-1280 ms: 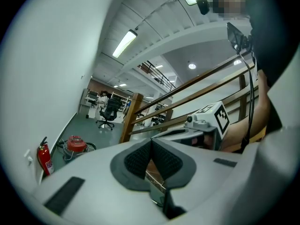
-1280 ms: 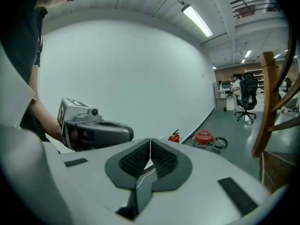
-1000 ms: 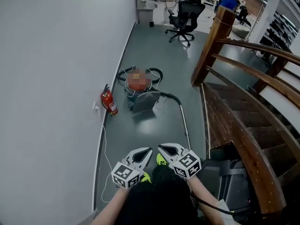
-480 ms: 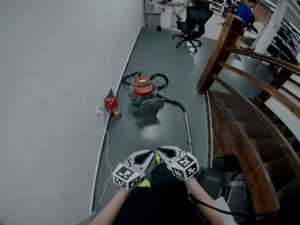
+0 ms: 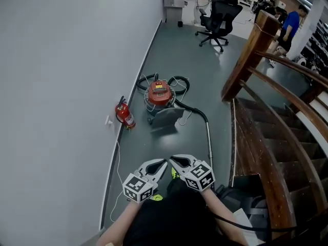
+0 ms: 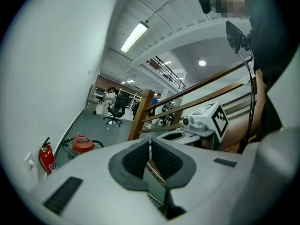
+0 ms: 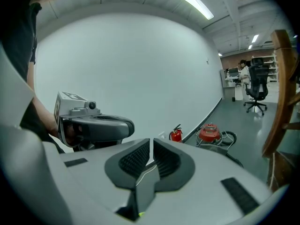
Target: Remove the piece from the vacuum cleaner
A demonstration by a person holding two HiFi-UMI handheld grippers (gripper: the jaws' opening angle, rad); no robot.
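A red canister vacuum cleaner stands on the grey floor near the wall, a few steps ahead; it also shows small as the vacuum cleaner and the vacuum cleaner. Its black hose curves right into a metal wand that runs back toward me. My left gripper and right gripper are held close to my body, tips nearly touching each other, far from the vacuum. Both are shut with nothing between the jaws.
A red fire extinguisher stands by the white wall on the left. A wooden staircase railing runs along the right. A black office chair and a person in blue are far ahead.
The view has advanced and turned slightly; the vacuum cleaner and extinguisher sit a little nearer and more central. Both grippers stay shut and together.
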